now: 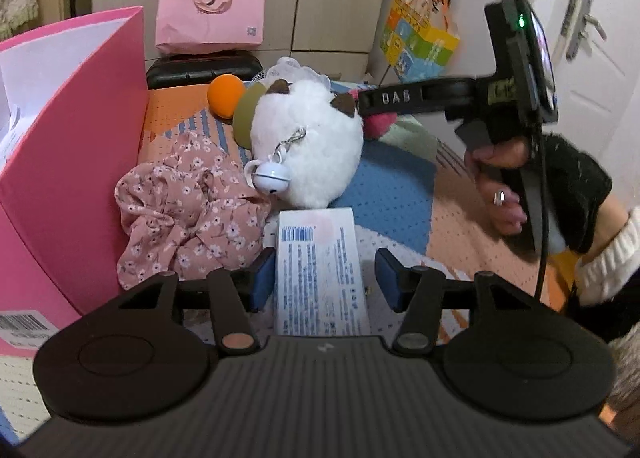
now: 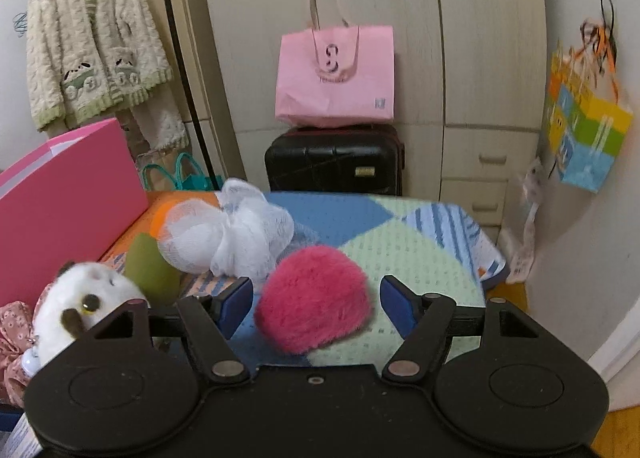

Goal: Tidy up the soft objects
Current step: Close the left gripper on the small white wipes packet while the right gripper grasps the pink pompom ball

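Right tongs (image 2: pixel 316 308): jaws stand wide, either side of the pink fluffy ball (image 2: pixel 314 300), pads clear of the fur. Nothing is held. The ball lies on the table (image 2: pixel 420 254), on its patchwork cover.

Left tongs (image 1: pixel 324 282): jaws moderately apart, straddling a white printed packet (image 1: pixel 320 274). The left pad sits against or just beside the packet's edge; the right pad stands clear. No grip is evident.

Positions relative to the pink fluffy ball: the white mesh puff (image 2: pixel 236 234) lies just behind it, touching or nearly so. Beyond that puff are an orange ball (image 1: pixel 226 95) and an olive-green pad (image 2: pixel 150 268). The white plush toy (image 1: pixel 308 145), with a bell on a chain, lies further off towards the pink box (image 1: pixel 72 161). The floral fabric (image 1: pixel 188 209) lies crumpled between the plush and that box.

Risks, as judged:
- Long fur compresses. Jaws closing on fur alone may slip off on lifting.
- Closing too far back could catch the mesh puff and drag it along.
- The right tongs' arm runs just above the plush; a careless swing could knock it.

Condition of the ball: bright pink, rounded dome, dense shaggy pile, apparently light and yielding. Its underside is not visible.
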### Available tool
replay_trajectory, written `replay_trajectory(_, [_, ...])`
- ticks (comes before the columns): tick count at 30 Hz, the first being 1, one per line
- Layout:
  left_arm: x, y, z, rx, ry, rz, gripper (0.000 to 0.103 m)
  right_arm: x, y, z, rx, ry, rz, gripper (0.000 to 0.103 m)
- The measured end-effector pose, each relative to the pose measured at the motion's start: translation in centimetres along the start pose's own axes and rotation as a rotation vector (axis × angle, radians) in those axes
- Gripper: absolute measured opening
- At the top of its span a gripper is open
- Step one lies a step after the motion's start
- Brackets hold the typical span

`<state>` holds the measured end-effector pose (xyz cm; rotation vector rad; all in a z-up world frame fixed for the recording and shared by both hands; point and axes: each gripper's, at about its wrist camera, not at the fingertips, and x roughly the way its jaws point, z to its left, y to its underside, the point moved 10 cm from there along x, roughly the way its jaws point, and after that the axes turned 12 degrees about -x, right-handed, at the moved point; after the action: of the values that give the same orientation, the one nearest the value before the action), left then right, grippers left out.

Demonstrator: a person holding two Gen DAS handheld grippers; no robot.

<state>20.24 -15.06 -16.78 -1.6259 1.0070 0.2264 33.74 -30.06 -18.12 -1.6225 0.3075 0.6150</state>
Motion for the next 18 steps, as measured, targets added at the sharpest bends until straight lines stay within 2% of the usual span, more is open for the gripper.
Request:
replay_trajectory(1, [0.0, 0.0, 0.0, 0.002, -0.001, -0.007, 0.053, 0.1, 0.2, 0.1, 0.007, -0.011, 0.009, 0.053])
replay_trajectory(4, [0.0, 0.2, -0.2, 0.038, -0.026, -0.018, 0.048, -0.3, 0.5, 0.1, 0.015, -0.008, -0.005, 0.051])
replay_trajectory(6, [0.0, 0.3, -0.2, 0.067, -0.055, -0.027, 0.041, -0.9, 0.6, 0.1, 0.006, 0.005, -0.014, 0.051])
replay_trajectory(9, [0.0, 0.3, -0.4, 0.064, -0.071, -0.019, 0.040, -2.1, 1.2, 0.7, -0.006, 0.014, -0.019, 0.051])
replay_trajectory(13, [-0.1, 0.5, -0.9, 0.039, -0.046, -0.005, 0.040, -3.8, 2.4, 1.7, -0.011, 0.038, -0.009, 0.051])
replay_trajectory(18, [-0.7, 1.0, -0.8, 0.025, -0.038, -0.001, 0.040, -6.3, 4.0, 3.4, 0.012, 0.021, -0.016, 0.051])
